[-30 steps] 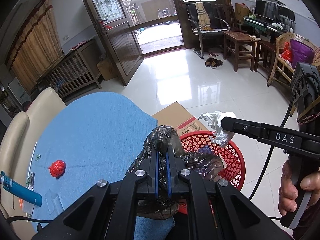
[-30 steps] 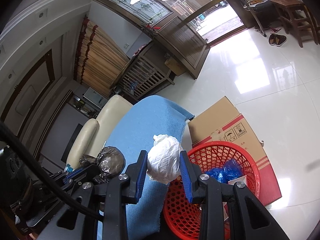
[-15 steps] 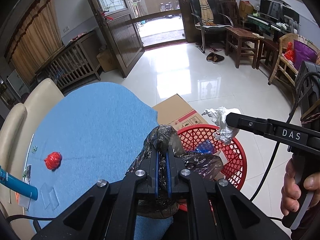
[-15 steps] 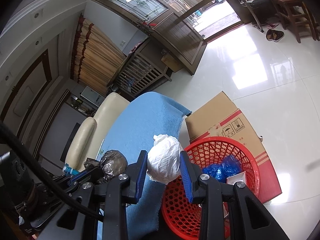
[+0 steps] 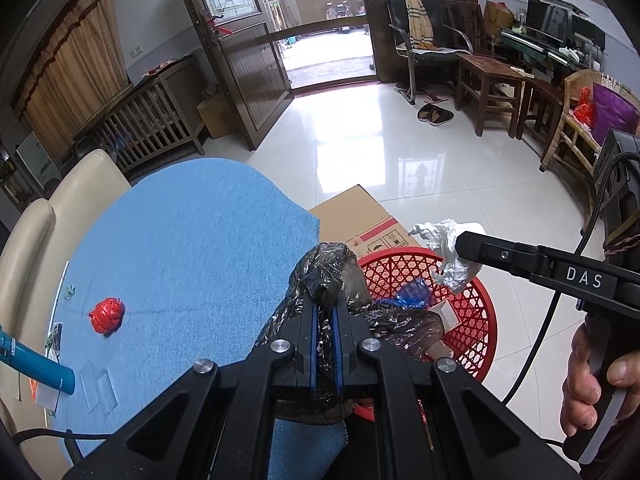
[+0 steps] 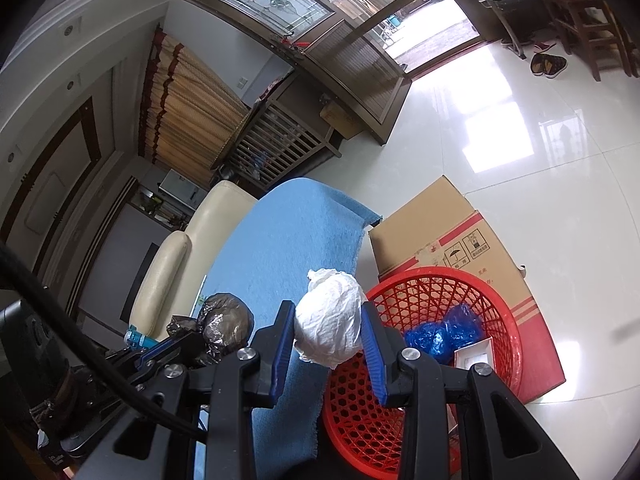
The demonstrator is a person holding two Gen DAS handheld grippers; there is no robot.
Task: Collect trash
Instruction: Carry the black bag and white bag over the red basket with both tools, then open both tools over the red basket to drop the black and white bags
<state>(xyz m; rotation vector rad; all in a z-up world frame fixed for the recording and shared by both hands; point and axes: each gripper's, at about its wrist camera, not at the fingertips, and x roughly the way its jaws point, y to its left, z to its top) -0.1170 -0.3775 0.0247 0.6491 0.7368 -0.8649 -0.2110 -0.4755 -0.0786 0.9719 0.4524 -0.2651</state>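
Note:
My left gripper [image 5: 325,308] is shut on a dark crinkled plastic bag [image 5: 328,268], held at the edge of the blue cloth table [image 5: 180,248], beside the red mesh basket [image 5: 484,320]. My right gripper [image 6: 328,306] is shut on a white crumpled wad [image 6: 328,324], held above the near-left rim of the basket [image 6: 510,320]. In the basket lie blue plastic trash [image 6: 444,332] and a white card. In the left wrist view the white wad [image 5: 452,248] hangs over the basket's far rim. A red crumpled wad [image 5: 106,315] lies on the cloth to the left.
A cardboard box [image 5: 360,216] stands on the floor behind the basket. A blue tube [image 5: 36,364] and small scraps lie at the cloth's left edge, next to a cream sofa [image 5: 60,192]. A person's hand [image 5: 592,376] holds the right gripper's handle. Glossy tiled floor stretches beyond.
Both grippers keep their hold. The views have shifted only slightly, and a little more of the basket's inside shows now.

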